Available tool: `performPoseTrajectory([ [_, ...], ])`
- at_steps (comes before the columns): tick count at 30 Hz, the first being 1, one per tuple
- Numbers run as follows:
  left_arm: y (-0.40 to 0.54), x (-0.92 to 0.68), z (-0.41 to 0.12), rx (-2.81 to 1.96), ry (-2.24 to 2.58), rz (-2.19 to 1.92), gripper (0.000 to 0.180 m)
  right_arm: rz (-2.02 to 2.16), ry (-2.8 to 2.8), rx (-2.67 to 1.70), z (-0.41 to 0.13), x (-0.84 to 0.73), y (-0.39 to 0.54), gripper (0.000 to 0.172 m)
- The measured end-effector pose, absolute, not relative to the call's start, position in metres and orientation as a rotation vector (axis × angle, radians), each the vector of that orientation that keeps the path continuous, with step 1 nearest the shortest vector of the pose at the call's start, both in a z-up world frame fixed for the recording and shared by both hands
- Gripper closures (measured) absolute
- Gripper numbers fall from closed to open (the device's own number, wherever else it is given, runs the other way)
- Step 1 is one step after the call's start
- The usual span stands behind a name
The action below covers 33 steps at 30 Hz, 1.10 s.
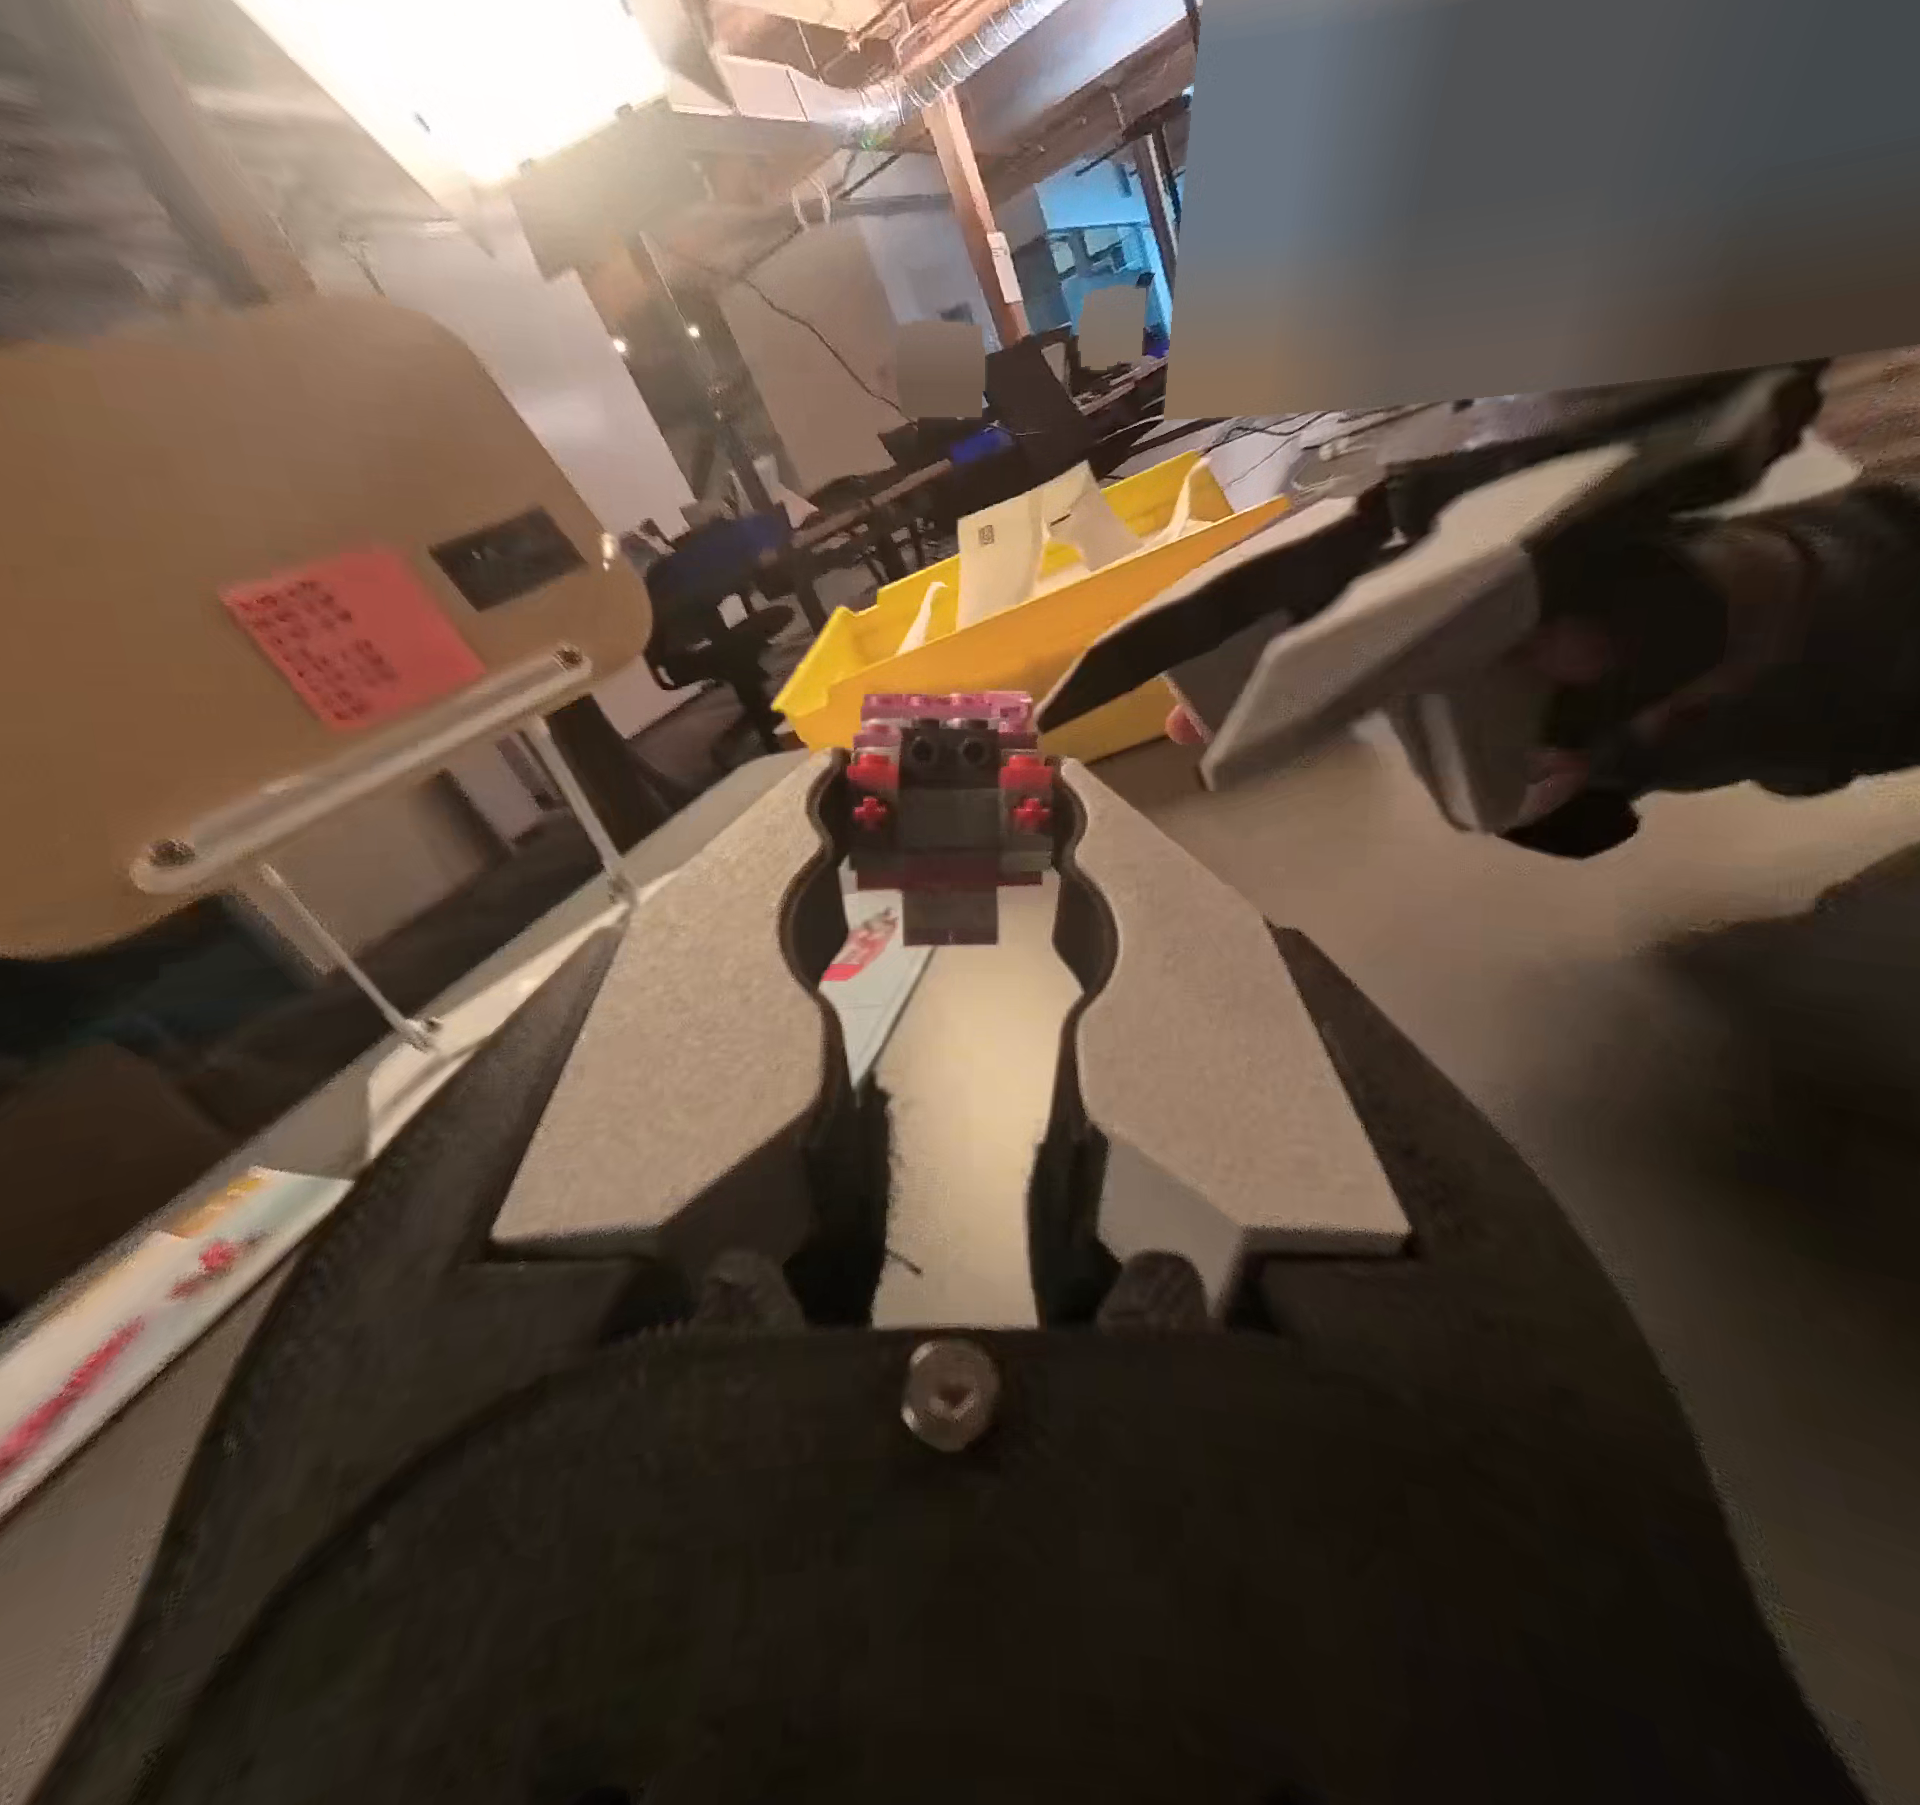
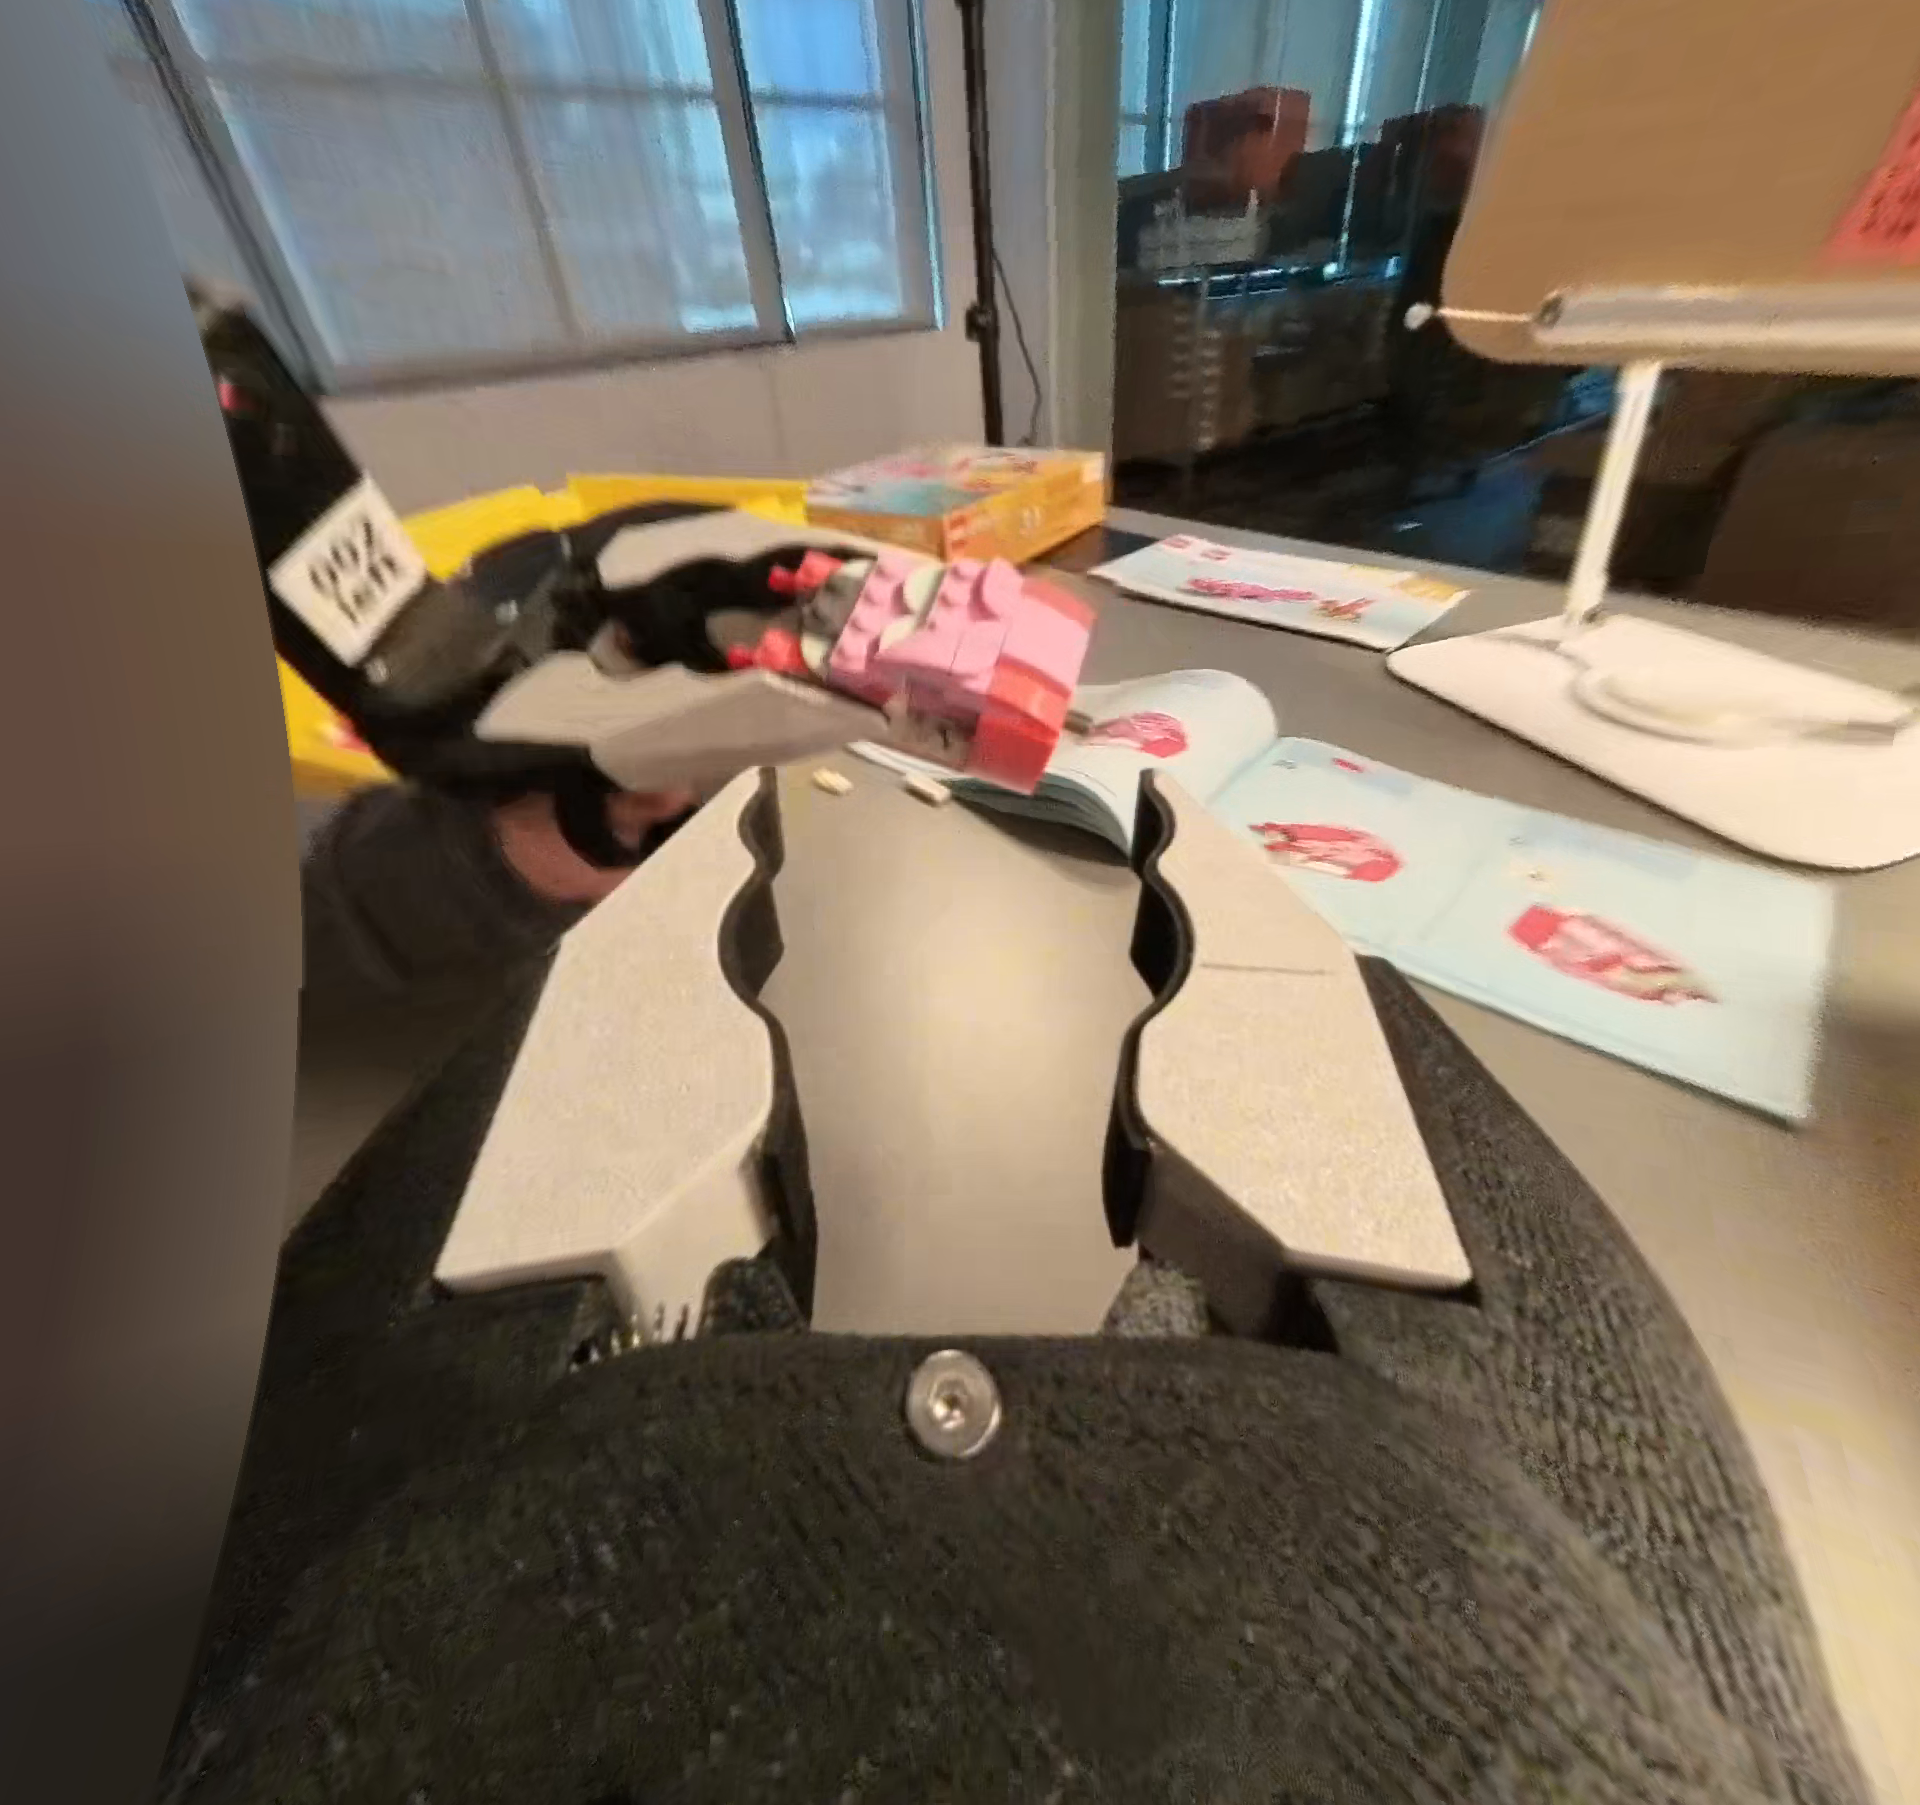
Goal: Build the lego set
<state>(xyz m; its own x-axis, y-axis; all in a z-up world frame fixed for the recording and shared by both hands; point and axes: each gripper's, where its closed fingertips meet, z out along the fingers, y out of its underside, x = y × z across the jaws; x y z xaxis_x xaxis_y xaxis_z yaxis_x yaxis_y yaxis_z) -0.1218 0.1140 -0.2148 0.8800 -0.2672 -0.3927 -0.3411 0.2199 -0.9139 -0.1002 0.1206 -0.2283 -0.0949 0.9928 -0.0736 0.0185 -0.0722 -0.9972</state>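
My left gripper (image 1: 951,799) is shut on a small brick model (image 1: 948,810) of pink, red and dark grey bricks and holds it above the table. The same model (image 2: 956,664) shows in the right wrist view at the tips of the left gripper (image 2: 831,643), pink on top and red at the end. My right gripper (image 2: 956,799) is open with nothing between its fingers, just below and in front of the model. In the left wrist view the right gripper (image 1: 1122,727) reaches in from the right, its dark fingertip close to the model's pink top.
A yellow bin (image 1: 1039,633) with white bags stands behind the model. An open instruction booklet (image 2: 1455,882) lies on the grey table (image 2: 935,924), with two small pale pieces (image 2: 925,787) near it. A yellow box (image 2: 956,498), a second leaflet (image 2: 1278,586) and a tablet stand (image 2: 1662,716) are farther back.
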Motion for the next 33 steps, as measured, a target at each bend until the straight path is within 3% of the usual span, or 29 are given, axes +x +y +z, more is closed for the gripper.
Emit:
performPoseTrajectory([
  [10, 0.114, -0.109, -0.222, -1.312, 0.692, 0.340, 0.145, 1.503, -1.258, -1.373, -0.224, -0.122, 0.108, 0.095],
  [15, 0.117, -0.109, -0.229, -1.330, 0.733, 0.441, 0.145, 1.326, -1.413, -1.449, -0.242, -0.129, 0.109, 0.085],
  [22, 0.118, -0.105, -0.235, -1.338, 0.772, 0.479, 0.144, 1.299, -1.616, -1.519, -0.256, -0.131, 0.106, 0.086],
  [33, 0.134, -0.106, -0.306, -1.760, 0.880, 0.370, 0.137, 0.909, -1.917, -1.791, -0.320, -0.117, 0.139, 0.086],
])
